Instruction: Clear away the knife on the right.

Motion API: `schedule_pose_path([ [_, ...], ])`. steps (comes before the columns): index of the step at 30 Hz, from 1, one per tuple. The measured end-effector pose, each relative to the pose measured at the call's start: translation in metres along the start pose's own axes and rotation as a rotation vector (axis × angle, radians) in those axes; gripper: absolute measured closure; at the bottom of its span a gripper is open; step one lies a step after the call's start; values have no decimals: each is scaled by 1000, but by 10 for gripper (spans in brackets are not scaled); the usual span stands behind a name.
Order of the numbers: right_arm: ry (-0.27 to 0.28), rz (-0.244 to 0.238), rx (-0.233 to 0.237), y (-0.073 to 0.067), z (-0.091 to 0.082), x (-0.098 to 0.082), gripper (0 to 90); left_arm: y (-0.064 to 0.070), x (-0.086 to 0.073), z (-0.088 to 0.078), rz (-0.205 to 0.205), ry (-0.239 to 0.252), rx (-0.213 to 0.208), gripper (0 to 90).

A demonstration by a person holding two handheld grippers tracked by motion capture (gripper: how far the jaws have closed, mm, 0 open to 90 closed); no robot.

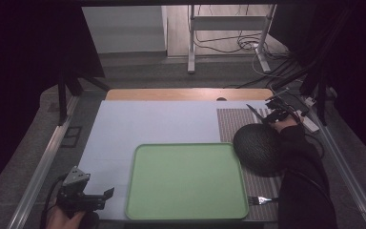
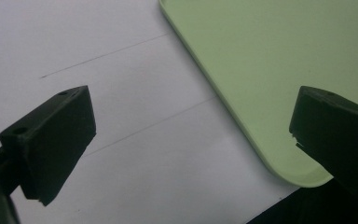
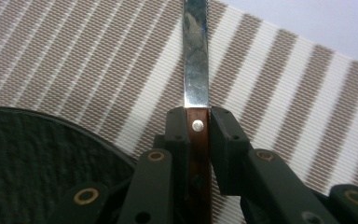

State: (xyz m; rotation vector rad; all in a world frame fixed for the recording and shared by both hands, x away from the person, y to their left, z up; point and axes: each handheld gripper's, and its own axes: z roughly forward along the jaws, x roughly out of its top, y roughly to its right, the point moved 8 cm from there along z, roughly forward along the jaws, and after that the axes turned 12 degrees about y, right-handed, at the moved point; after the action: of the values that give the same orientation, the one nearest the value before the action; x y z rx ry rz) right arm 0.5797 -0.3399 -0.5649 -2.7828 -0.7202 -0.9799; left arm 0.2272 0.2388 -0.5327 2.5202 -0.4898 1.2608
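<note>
Your right gripper [image 3: 198,126] has its two black jaws pressed against the sides of a knife [image 3: 196,70], clamping the reddish-brown wooden handle just behind where the blade starts; a bright metal rivet sits in the wood between the pads. The blade is flat, polished steel, narrow and straight-edged, and it runs forward from the jaws over a striped placemat [image 3: 279,88] of coarse woven fabric in tan and off-white bands. Whether the blade touches the mat cannot be told. In the high view the knife [image 1: 256,113] points toward the table's middle from your right gripper [image 1: 272,115] at the far right of the table, above the placemat's far end.

Just beside the jaws lies a round black plate [image 3: 32,163] with a pebbled, matte surface; from above it reads as a dark disc [image 1: 259,148] on the mat, touching your right sleeve [image 1: 305,181]. Your right forearm stretches forward along the table's right edge, hand wrapped round the gripper body.

A metal fork [image 1: 259,200] lies at the mat's near end, its tines toward a green tray [image 1: 186,181], a smooth rectangle with rounded corners and a low rim.

Your left gripper [image 1: 100,195] rests low at the near left corner, held level, jaws wide apart with nothing between them, over the pale sheet [image 2: 121,116] covering the table, just beside the tray's corner [image 2: 279,158].
</note>
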Motion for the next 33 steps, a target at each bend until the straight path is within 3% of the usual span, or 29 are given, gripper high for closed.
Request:
schedule_pose_path([
  [7,14,-7,-41,16,-10,-5,777,0,0,0,0,-1,0,10],
  [10,33,11,-50,23,-17,-6,777,0,0,0,-1,-2,0,10],
  [16,65,36,-48,26,-33,-4,777,0,0,0,-1,-2,0,10],
  [23,89,35,-28,15,-46,1,776,0,0,0,-1,-2,0,10],
  [33,101,-4,20,-25,-55,1,775,1,0,-1,0,3,-4,9],
])
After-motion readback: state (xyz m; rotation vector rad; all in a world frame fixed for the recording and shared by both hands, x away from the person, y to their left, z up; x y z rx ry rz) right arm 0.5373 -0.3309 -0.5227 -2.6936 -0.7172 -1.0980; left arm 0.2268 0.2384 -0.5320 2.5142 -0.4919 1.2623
